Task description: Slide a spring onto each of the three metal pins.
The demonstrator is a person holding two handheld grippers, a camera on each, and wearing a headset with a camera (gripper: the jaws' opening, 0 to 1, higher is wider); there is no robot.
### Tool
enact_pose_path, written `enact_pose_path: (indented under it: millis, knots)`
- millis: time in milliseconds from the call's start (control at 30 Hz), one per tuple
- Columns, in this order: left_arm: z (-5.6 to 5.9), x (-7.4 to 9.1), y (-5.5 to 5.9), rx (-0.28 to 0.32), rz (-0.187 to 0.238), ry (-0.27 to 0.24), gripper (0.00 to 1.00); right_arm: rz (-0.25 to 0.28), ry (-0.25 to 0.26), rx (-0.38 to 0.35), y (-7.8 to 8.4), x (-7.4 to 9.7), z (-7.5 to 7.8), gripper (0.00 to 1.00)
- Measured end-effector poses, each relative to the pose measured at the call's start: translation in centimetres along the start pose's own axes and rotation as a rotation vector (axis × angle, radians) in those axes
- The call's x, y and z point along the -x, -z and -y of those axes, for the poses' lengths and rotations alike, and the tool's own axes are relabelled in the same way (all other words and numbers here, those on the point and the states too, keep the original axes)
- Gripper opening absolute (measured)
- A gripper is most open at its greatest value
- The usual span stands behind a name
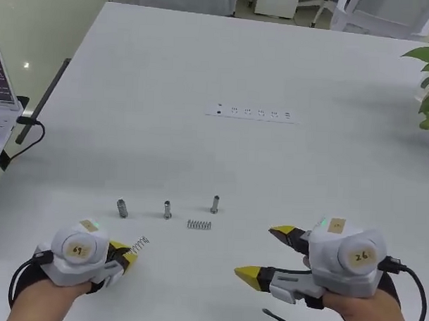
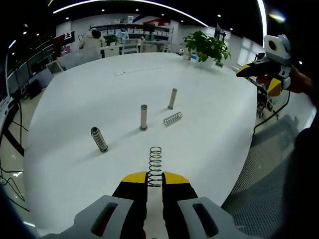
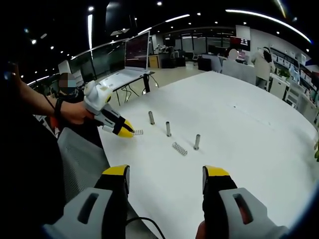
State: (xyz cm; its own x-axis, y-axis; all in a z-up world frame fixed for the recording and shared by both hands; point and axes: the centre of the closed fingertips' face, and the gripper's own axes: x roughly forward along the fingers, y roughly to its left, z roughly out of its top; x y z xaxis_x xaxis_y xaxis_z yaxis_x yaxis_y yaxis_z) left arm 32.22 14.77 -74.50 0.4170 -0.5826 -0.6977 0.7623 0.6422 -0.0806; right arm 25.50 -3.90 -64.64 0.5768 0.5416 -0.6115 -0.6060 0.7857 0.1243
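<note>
Pinches a spring (image 2: 155, 160) by one end in the narrow left tongs (image 2: 154, 178), plain from the left gripper view, along with the 9 o'clock pin (image 2: 99, 139) already sleeved, the mid pin (image 2: 143, 117) and 3 o'clock pin (image 2: 172, 98) bare, and a loose spring (image 2: 173, 118) lying flat near those two. Holds the right tongs (image 1: 259, 252) wide and empty at 5 o'clock of the head view, with "69" readable on the left unit and "26" on the right. Works close to the 6 o'clock edge of the worktop (image 1: 204, 54), with open room beyond the pins toward 12 o'clock as far as a socket strip (image 1: 251, 113).
</note>
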Motion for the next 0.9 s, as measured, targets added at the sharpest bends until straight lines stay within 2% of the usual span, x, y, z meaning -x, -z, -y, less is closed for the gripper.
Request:
enact_pose_path:
  millis: [433, 700, 900]
  knots:
    - [0.7, 3.7, -2.2, -0.058, 0.064, -0.009, 0.03, 0.022, -0.065, 0.002, -1.0, -0.9, -1.3, 0.54]
    - [1.9, 5.4, -3.5, -0.099, 0.098, 0.006, 0.03, 0.042, -0.095, -0.007, -1.8, -1.6, -2.0, 0.52]
    - [2.7, 6.4, -4.1, -0.148, 0.106, 0.025, 0.03, 0.047, -0.117, -0.009, -2.0, -2.0, -2.7, 0.51]
